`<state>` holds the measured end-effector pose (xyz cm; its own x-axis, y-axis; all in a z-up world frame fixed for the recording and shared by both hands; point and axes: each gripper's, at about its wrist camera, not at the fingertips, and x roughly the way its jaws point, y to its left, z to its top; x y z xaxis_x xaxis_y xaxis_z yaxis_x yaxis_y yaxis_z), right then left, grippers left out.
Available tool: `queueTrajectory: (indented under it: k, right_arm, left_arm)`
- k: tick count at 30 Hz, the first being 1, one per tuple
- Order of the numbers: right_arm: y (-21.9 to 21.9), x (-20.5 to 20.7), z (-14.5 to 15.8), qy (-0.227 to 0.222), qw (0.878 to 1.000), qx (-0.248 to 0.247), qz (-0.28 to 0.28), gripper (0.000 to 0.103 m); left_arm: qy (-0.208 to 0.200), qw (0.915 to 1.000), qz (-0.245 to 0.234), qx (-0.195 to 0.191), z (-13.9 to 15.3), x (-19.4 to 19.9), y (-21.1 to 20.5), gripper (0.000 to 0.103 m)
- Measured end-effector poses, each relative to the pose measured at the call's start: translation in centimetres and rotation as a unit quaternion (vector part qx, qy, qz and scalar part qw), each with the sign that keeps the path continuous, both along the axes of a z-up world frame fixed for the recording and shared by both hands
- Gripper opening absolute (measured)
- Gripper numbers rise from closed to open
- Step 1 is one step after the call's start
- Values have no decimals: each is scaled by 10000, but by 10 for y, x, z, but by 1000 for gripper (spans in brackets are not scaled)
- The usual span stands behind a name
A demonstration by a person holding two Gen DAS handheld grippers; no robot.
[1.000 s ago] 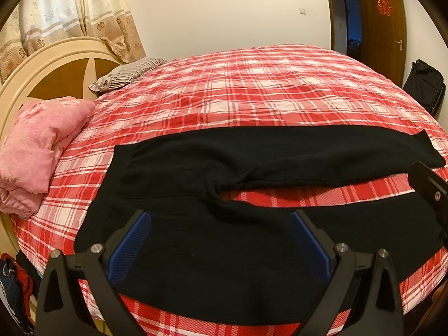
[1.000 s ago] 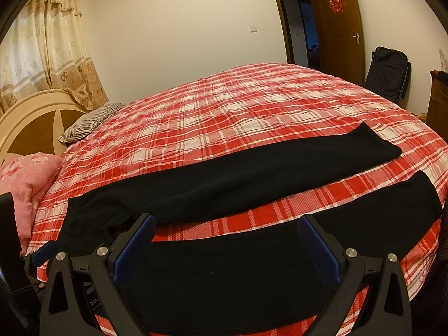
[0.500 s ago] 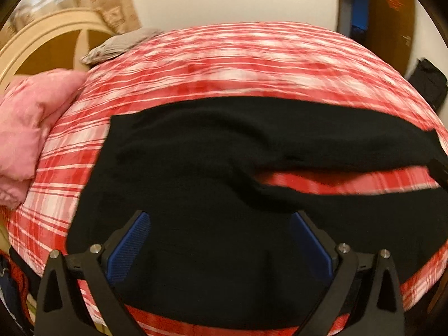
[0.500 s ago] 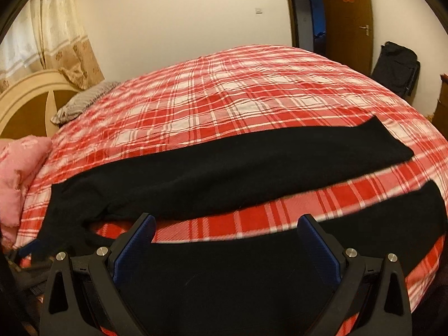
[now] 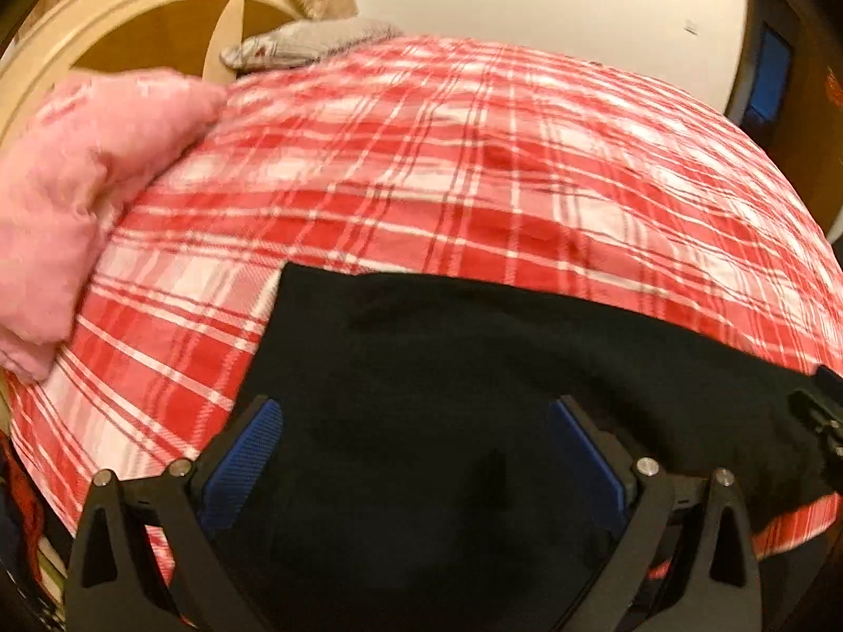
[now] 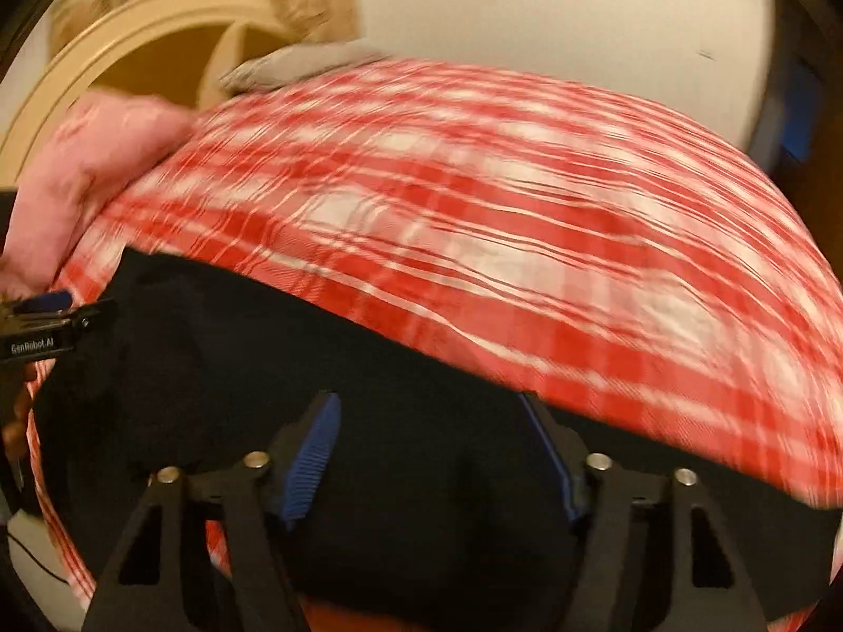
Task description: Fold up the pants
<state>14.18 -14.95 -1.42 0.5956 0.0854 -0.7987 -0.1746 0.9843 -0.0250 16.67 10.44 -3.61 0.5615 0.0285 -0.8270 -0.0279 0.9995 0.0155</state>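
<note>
Lying between both grippers' spread fingers (image 5: pixel 247 453), black pants (image 5: pixel 448 368)

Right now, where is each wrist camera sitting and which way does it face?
Left wrist: on the left gripper, low over the black pants, facing across the plaid bed toward the headboard; its own two fingers show, open, and the right gripper's edge at far right.
Right wrist: on the right gripper, over the pants, facing the same way, blurred; its open fingers show, and the left gripper at far left.
Shared: pants, bed, pink bedding, headboard.
</note>
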Motion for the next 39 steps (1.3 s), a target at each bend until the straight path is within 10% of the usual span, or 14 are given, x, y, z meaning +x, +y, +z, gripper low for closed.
queueTrajectory:
  k: [13, 18, 30, 39]
  right_arm:
    - [18, 71, -48, 968, 9865, 421, 1253, 56]
    - [19, 66, -46, 1178, 9805, 535, 1482, 7]
    - [69, -53, 35, -295, 9792, -332, 1979, 4]
    - [101, -142, -8, -457, 9780, -497, 1973, 4]
  left_arm:
    - [449, 9985, 259, -200, -38, 18, 9, 103]
    - [450, 9987, 209, -102, -36, 17, 9, 103]
    - [84, 9972, 325, -664, -7, -40, 53, 103]
    - [-164, 9909, 423, -1263, 20, -35, 72, 103]
